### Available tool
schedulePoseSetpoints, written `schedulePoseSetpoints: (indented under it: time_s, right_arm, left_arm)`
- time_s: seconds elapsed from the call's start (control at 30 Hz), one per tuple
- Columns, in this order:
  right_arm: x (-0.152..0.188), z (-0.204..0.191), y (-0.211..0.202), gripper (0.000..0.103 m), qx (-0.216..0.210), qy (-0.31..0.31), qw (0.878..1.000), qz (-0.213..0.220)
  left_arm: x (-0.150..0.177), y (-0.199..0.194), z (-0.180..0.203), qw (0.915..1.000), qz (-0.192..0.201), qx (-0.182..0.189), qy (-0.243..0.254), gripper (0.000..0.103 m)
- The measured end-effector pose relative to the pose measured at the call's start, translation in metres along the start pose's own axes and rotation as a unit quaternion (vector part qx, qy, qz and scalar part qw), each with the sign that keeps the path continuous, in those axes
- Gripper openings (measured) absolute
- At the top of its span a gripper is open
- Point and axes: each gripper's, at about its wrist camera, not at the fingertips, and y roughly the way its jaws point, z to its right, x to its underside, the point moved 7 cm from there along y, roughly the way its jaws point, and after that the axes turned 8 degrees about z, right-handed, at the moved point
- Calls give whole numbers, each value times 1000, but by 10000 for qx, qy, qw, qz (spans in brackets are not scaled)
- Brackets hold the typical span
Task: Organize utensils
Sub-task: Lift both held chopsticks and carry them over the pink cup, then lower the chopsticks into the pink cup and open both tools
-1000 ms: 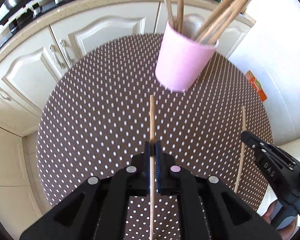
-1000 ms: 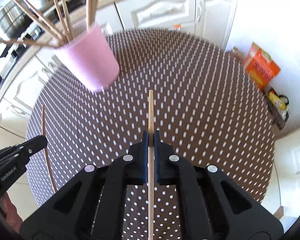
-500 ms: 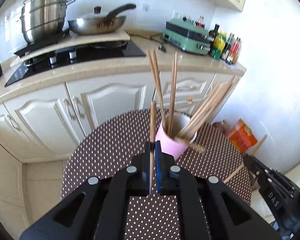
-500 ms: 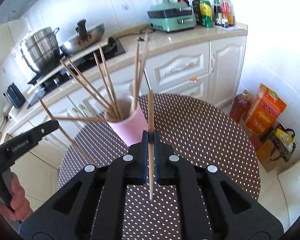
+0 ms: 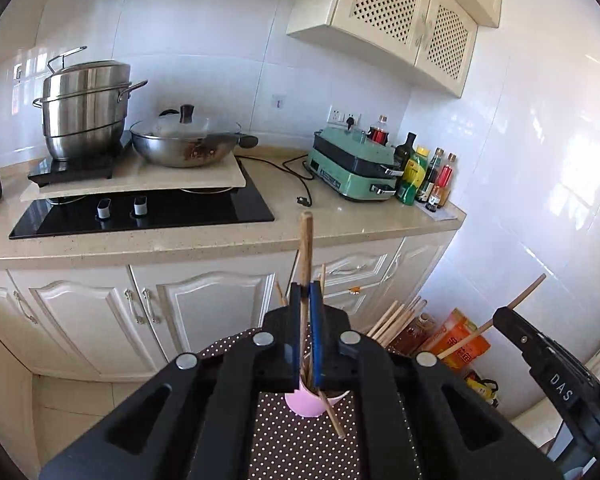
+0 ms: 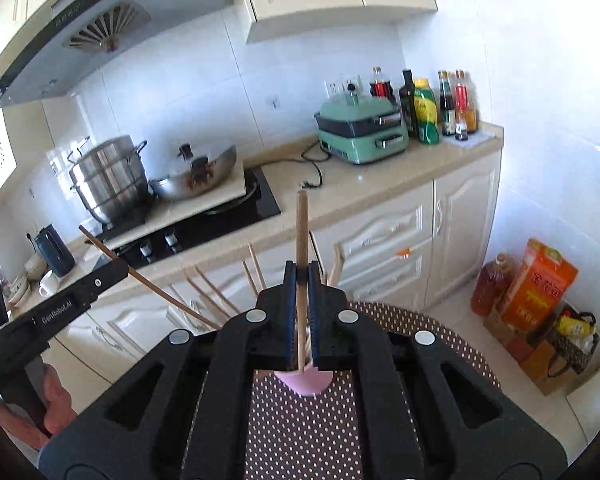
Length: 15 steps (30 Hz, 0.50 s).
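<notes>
A wooden chopstick (image 5: 305,256) is clamped upright in the left claw (image 5: 307,300), and a second chopstick (image 6: 301,236) is clamped the same way in the right claw (image 6: 301,280). Each stick is held near its middle with the lower end pointing down, apparently so that it can be dropped straight into the pink cup (image 5: 306,404), which stands on the dotted bench (image 5: 300,448) just below both claws. Several chopsticks (image 5: 392,318) are already leaned in the cup, fanned against its rim. The two held sticks are judged not yet released, and a clear gap among the leaning ones will be needed.
</notes>
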Motion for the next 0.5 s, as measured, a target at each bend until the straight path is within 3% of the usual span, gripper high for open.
schedulePoseSetpoints:
  time_s: [0.23,0.5]
  right_arm:
    - [-4,-2,32,6,40,-41,9999,-134]
    - [47,11,86,6,112,212,9956,-907]
  left_arm:
    - [9,41,14,9996,-218,162,-94,5]
    - [60,93,11,9958,-912,87,69,5]
